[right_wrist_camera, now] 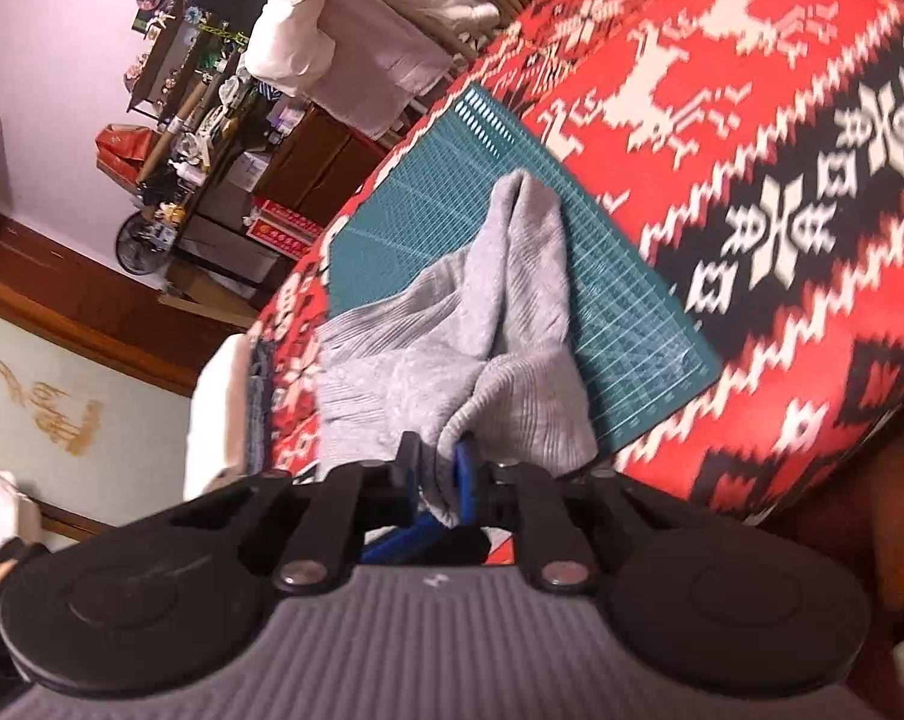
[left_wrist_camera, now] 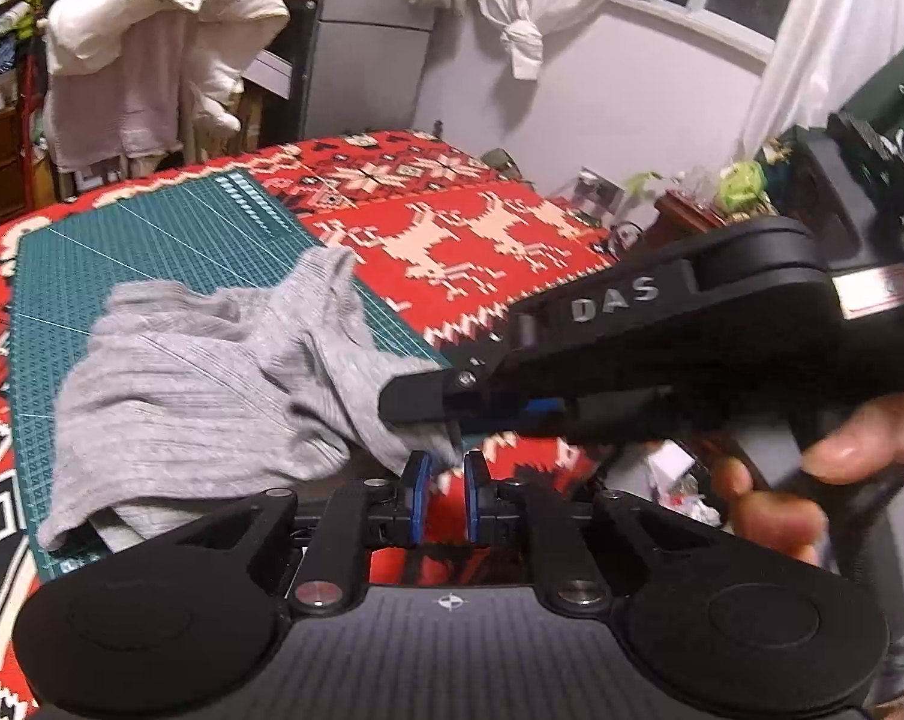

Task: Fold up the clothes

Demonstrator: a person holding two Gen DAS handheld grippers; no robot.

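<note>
Grey ribbed garment [left_wrist_camera: 212, 372], crumpled, mostly on the green cutting mat [left_wrist_camera: 152, 240], itself laid over the red patterned blanket [left_wrist_camera: 452, 228] covering the worktop. Near corner drawn off the mat's front edge toward the person, bunched into a narrow neck. Long axis, judged from the right wrist view, running from that pinched corner away across the mat to a tapered far end [right_wrist_camera: 520, 192], so pointing away from both tools and slightly leftward. Right tool [right_wrist_camera: 437, 474] clamped on the near corner of the garment, cloth visibly squeezed between the blue pads [right_wrist_camera: 465, 468]. Left tool [left_wrist_camera: 446, 489] just beside the same corner, jaws a little apart with only blanket showing in the gap, left pad brushing the fabric's edge, nothing held. Right tool [left_wrist_camera: 428, 405] crossing in from the right directly above the left one, a hand [left_wrist_camera: 811, 480] behind it. Likely next need: a second grip farther along the hem, to the left, the left tool being nearer to that free bulk.
</note>
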